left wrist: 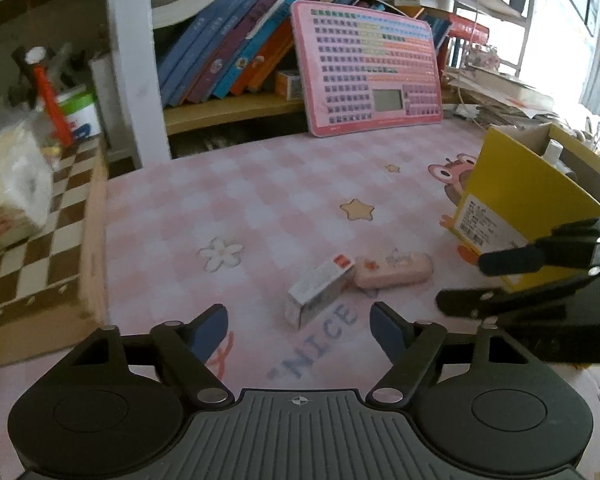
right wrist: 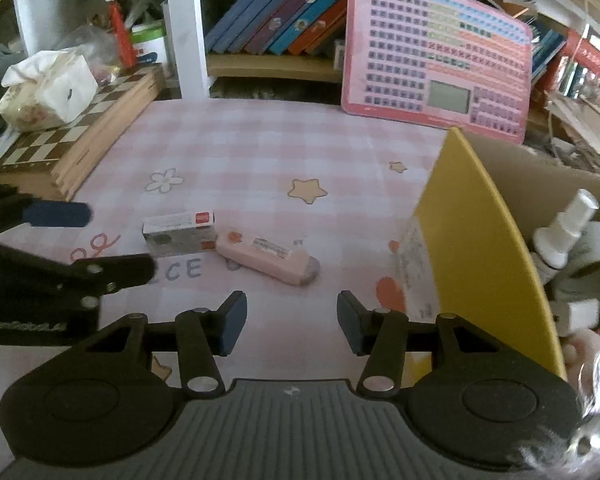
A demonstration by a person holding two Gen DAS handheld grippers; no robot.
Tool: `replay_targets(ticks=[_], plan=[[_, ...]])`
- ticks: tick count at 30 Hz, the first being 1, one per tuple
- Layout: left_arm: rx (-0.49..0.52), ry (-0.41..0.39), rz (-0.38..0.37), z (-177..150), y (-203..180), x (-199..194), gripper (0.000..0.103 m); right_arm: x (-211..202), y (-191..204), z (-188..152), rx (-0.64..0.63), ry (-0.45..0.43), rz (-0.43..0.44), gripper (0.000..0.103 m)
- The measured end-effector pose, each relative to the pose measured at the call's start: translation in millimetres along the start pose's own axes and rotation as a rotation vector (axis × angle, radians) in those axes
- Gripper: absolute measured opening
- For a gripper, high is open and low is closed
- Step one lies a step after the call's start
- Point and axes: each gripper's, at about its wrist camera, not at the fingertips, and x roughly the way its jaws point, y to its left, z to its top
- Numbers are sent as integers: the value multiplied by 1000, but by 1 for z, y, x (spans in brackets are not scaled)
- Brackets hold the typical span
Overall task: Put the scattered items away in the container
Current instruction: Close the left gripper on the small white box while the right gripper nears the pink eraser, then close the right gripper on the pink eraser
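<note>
A small white and grey box (left wrist: pixel 320 294) (right wrist: pixel 179 233) with a red corner lies on the pink checked mat. A pink rounded case (left wrist: pixel 393 270) (right wrist: pixel 269 259) lies touching it. A yellow cardboard box (left wrist: pixel 516 200) (right wrist: pixel 484 240) stands at the right and holds a white spray bottle (right wrist: pixel 565 228) and other items. My left gripper (left wrist: pixel 299 328) is open and empty, just short of the small box. My right gripper (right wrist: pixel 292 322) is open and empty, near the pink case and beside the yellow box. Each gripper shows in the other's view: the right one (left wrist: pixel 472 284) and the left one (right wrist: pixel 112 240).
A chessboard (right wrist: pixel 80 136) with a tissue pack (right wrist: pixel 48 88) on it lies at the left. A pink learning tablet (left wrist: pixel 366 68) (right wrist: pixel 440 60) leans against a shelf of books (left wrist: pixel 236 40) at the back. Papers pile up at the far right.
</note>
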Motion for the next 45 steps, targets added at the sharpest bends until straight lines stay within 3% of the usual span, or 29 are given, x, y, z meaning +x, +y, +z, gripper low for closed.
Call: replay_targets(ticks=[5, 12, 14, 16, 26, 29, 33, 35, 36, 37, 40, 42, 43, 45], plan=[[24, 26, -92, 10, 5, 22, 49, 15, -3, 6, -8, 13, 25, 45], [42, 62, -151, 13, 10, 41, 33, 30, -5, 11, -45, 16, 46, 49], [34, 80, -168, 12, 12, 46, 21, 35, -4, 13, -61, 11, 57, 52], [33, 85, -175, 10, 13, 47, 15, 38, -3, 15, -77, 7, 61, 57], [-123, 62, -168, 3, 36, 19, 13, 56, 3, 31, -165, -2, 82, 58], [-154, 51, -158, -3, 41, 4, 13, 59, 2, 32, -184, 10, 58, 46], [-194, 37, -147, -12, 45, -15, 13, 57, -3, 31, -178, 11, 19, 19], [-204, 35, -142, -15, 45, -21, 13, 55, -4, 30, -172, 13, 25, 13], [-207, 35, -139, -17, 44, -24, 13, 55, -5, 30, -171, 24, 37, 3], [-209, 36, -136, -19, 44, -26, 13, 55, -5, 30, -164, 45, 56, 3], [-207, 32, -125, -22, 42, -33, 13, 50, -3, 28, -145, 64, 99, 3], [-214, 26, -119, -24, 42, -37, 13, 46, -1, 28, -134, 43, 100, 10], [-221, 23, -117, -25, 43, -39, 13, 46, -1, 29, -127, 31, 93, 27], [-232, 18, -114, -26, 44, -41, 13, 48, 0, 33, -117, 10, 80, 47]])
